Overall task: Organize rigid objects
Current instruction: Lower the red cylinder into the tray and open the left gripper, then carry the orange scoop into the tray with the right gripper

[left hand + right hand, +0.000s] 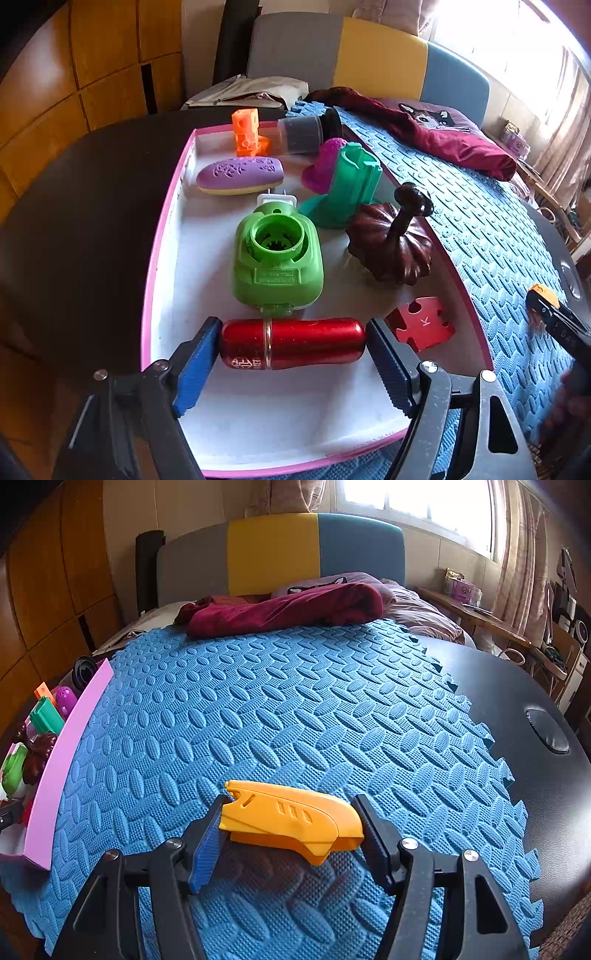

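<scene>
A pink-rimmed white tray [162,236] holds several rigid objects. A red metal cylinder [291,343] lies crosswise on the tray floor near its front, between the blue pads of my left gripper [293,350]. The left pad sits at one end and a thin gap shows at the right pad, so this gripper is open around it. In the right wrist view my right gripper [290,830] is shut on a yellow plastic piece [291,818], held just over the blue foam mat [295,709]. The same piece [539,295] shows at the right edge of the left wrist view.
Also in the tray are a green housing [277,258], dark red pumpkin figure [391,243], red puzzle piece [421,323], teal holder [351,184], magenta piece [325,166], purple oval [240,175], orange block [247,133] and dark jar [306,131]. A maroon cloth [288,609] lies at the mat's far end.
</scene>
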Tool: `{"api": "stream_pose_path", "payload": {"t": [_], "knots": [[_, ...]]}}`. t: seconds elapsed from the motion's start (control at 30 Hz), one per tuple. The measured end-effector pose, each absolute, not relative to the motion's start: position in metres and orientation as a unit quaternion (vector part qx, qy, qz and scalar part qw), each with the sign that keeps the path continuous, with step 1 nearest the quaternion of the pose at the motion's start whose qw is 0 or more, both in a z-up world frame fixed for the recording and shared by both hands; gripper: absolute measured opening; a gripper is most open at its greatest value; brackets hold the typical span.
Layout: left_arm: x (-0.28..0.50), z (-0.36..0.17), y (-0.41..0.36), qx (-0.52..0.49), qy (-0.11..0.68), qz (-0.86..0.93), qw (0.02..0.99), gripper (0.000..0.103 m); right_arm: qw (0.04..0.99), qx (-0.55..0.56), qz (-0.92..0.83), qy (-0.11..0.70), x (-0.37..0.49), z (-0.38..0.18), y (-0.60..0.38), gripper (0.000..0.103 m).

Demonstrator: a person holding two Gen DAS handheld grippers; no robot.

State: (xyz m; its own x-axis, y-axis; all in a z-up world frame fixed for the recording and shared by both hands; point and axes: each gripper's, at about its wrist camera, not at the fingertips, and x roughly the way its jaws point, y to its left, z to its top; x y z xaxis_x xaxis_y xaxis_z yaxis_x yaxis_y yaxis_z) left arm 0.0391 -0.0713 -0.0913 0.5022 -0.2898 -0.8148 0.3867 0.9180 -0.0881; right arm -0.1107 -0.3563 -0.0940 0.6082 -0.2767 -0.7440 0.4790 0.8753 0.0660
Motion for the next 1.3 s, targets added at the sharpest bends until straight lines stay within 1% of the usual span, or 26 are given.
{"api": "stream_pose_path", "payload": {"t": [0.1, 0.4, 0.8, 1.0, 1.3], "knots": [[0.035, -0.085, -0.07, 0.051, 0.449, -0.196, 0.87, 0.082, 0.887, 0.13, -0.213, 0.388, -0.111, -0.094, -0.356, 0.067], [0.027, -0.058, -0.06, 0.042, 0.414, -0.188, 0.89, 0.084, 0.887, 0.13, -0.213, 0.388, -0.111, -0.094, -0.356, 0.067], [0.028, -0.038, -0.026, 0.015, 0.394, -0.148, 0.907, 0.084, 0.889, 0.136, -0.203, 0.387, -0.111, -0.088, -0.353, 0.067], [0.028, -0.034, -0.015, 0.007, 0.387, -0.133, 0.912, 0.085, 0.904, 0.124, -0.162, 0.375, -0.105, -0.072, -0.323, 0.067], [0.025, -0.031, -0.004, 0.001, 0.38, -0.123, 0.917, 0.087, 0.93, 0.098, -0.052, 0.351, -0.081, -0.034, -0.253, 0.066]]}}
